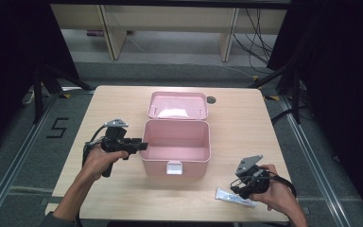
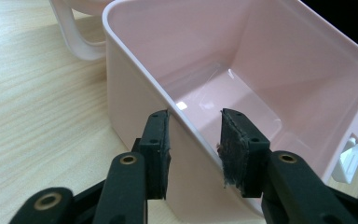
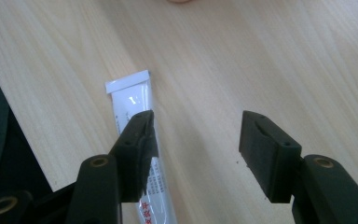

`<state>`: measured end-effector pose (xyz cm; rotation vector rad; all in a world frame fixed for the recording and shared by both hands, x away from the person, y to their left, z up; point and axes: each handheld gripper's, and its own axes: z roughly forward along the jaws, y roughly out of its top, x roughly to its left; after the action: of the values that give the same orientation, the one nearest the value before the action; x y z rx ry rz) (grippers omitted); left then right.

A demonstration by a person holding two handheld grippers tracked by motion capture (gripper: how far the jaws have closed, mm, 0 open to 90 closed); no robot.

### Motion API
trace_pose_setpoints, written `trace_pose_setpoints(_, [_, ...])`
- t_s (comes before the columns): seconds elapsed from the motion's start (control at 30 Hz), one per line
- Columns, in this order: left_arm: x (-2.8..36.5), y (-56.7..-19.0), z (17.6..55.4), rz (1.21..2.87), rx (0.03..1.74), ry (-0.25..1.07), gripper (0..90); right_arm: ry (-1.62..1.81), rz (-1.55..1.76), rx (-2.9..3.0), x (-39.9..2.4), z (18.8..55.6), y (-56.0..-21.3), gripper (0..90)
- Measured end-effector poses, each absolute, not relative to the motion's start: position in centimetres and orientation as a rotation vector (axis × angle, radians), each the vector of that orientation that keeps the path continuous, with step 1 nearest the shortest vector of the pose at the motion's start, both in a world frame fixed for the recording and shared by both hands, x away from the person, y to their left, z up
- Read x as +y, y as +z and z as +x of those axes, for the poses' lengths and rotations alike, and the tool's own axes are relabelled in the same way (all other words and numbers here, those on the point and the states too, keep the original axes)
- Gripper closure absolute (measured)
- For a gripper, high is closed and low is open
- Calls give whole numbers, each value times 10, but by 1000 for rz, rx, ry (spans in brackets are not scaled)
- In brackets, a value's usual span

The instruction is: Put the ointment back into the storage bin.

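Pale wooden desk (image 1: 123, 198) carries an open pink plastic box (image 1: 177, 140); the left tool (image 2: 193, 149) straddles its left wall, grip uncertain. The right tool (image 3: 196, 154) hangs open over a white tube (image 3: 135, 105), lower end hidden.

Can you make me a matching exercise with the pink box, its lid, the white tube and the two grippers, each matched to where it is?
1 pink box
2 lid
3 white tube
4 left gripper

a astride the box's side wall
b near table edge, under the right gripper
c swung open behind the box
d middle of the table

Pairs: 1-d, 2-c, 3-b, 4-a
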<state>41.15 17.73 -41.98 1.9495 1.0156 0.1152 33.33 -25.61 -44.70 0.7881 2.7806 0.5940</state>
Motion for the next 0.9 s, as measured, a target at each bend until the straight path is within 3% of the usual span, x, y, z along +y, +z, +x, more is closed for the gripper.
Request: trace_pose_setpoints(0.9, [177, -420, 410, 1950, 1015, 117, 621, 269, 664, 2946, -242, 314, -463, 504])
